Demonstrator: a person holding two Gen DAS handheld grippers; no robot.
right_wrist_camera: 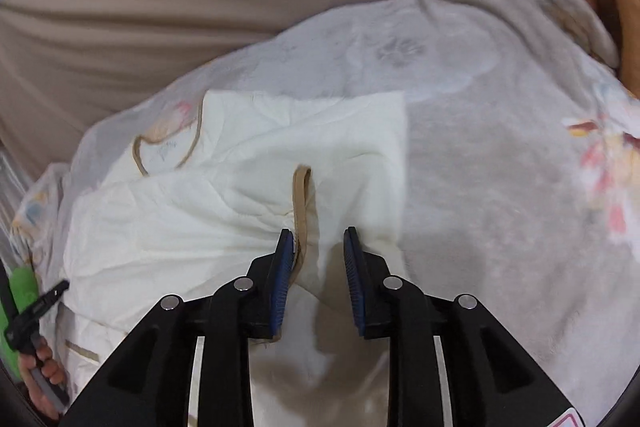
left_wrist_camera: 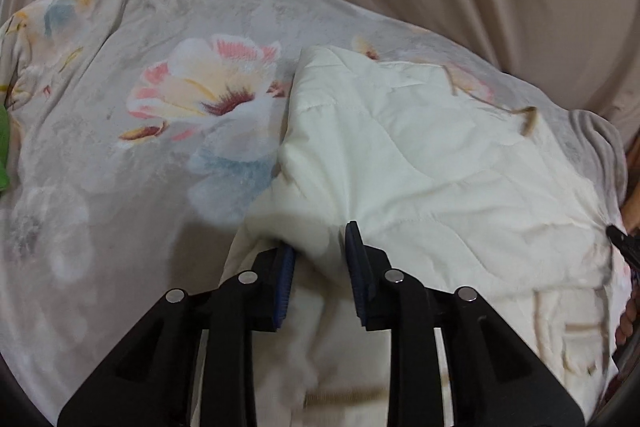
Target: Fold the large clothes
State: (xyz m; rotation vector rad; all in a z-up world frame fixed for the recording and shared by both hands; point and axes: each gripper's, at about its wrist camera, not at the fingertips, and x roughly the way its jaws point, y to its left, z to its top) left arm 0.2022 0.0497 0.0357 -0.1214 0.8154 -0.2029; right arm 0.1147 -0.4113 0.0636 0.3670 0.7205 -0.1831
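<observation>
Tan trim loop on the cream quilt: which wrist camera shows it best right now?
The right wrist view. There the tan trim loop stands centred on the cream quilt, running down beside the right gripper. The left wrist view shows only tan trim, blurred, far off to the right.

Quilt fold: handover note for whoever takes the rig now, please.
Left gripper: part open, a bunch of cream quilt between its pads; firm grip unclear.
Right gripper: part open, tan trim at its left pad, cloth between the pads.
Quilt lies on the floral blanket, one end turned back over itself.
Done: first fold started.
Left: re-grip both spots, finish the fold, square the edges.
</observation>
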